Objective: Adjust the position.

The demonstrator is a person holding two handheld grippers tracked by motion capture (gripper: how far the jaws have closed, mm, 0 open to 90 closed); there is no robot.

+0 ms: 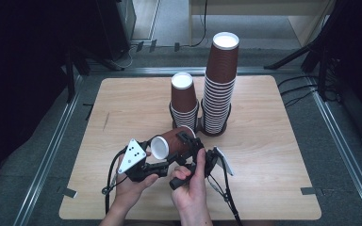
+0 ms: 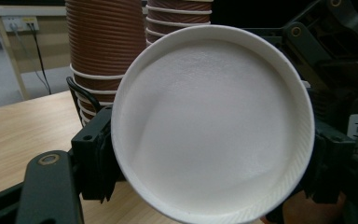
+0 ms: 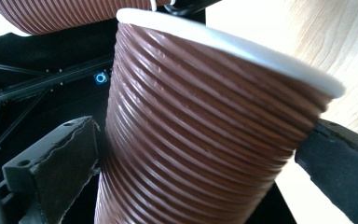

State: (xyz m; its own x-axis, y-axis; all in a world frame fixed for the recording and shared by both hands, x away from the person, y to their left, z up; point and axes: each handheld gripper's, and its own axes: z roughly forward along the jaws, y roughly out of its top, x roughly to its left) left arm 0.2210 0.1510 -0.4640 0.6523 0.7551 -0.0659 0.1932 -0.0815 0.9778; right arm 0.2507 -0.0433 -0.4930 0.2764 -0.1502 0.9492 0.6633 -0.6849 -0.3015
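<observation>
Brown ribbed paper forms the wall of the single cup (image 1: 172, 141) held on its side above the near middle of the wooden table (image 1: 122, 108), its white base disc turned toward the person's left. The left gripper (image 1: 158, 153) has its jaws closed on the base end of this cup; in the left gripper view the white base (image 2: 212, 126) sits between the two black jaws, which press on its rim at either side. The right gripper (image 1: 188, 141) meets the same cup from the other side: in the right gripper view the ribbed wall (image 3: 200, 130) stands between the two black pads, the right pad against the cup near its white rim, while at the left pad I cannot tell whether it touches. Behind, two stacks of upturned cups stand side by side in wire holders, the short stack (image 1: 184, 101) just beside the tall stack (image 1: 219, 84). Both hands are low at the table's near edge.
</observation>
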